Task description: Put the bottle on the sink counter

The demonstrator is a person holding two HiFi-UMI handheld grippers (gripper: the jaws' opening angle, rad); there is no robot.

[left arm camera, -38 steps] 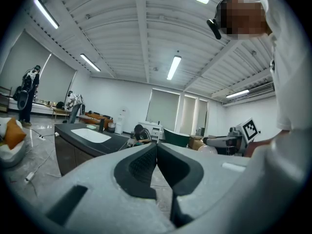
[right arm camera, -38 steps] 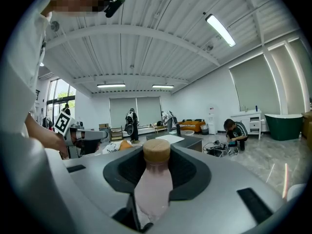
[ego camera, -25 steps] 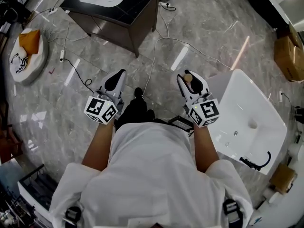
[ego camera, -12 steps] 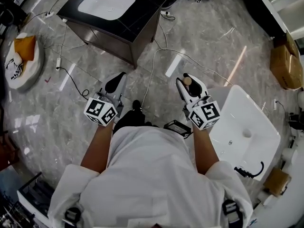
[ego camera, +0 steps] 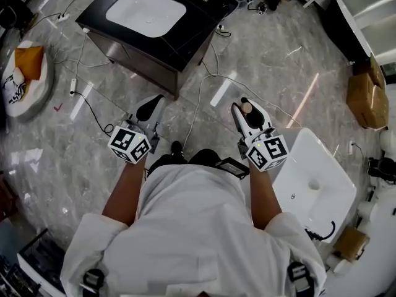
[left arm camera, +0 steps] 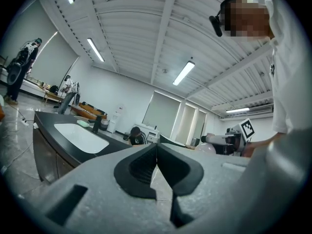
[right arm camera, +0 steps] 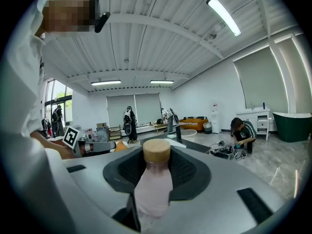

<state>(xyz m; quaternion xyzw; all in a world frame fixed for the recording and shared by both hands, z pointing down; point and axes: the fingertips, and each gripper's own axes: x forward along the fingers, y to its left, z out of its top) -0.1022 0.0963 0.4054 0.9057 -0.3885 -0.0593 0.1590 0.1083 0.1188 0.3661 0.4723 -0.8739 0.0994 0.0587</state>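
A pale pink bottle [right arm camera: 153,186] with a round wooden cap [ego camera: 247,107] stands between the jaws of my right gripper [ego camera: 249,114], which is shut on it and held level above the floor. My left gripper [ego camera: 146,111] is held beside it at the same height, shut with nothing between its black pads [left arm camera: 146,172]. A dark sink counter [ego camera: 192,23] with a white inset basin [ego camera: 145,11] stands ahead and to the left; in the left gripper view the sink counter [left arm camera: 73,143] appears at the left.
A white freestanding basin [ego camera: 312,181] with a black tap [ego camera: 320,232] is at my right. Cables [ego camera: 204,73] trail across the marble floor. A cardboard box [ego camera: 365,94] sits at the far right and a round cushion [ego camera: 25,73] at the far left. A person [right arm camera: 242,133] crouches further off.
The dark sink counter has shifted further into view at the top and the white basin has slid down and right. Both grippers hold the same pose, the bottle still gripped.
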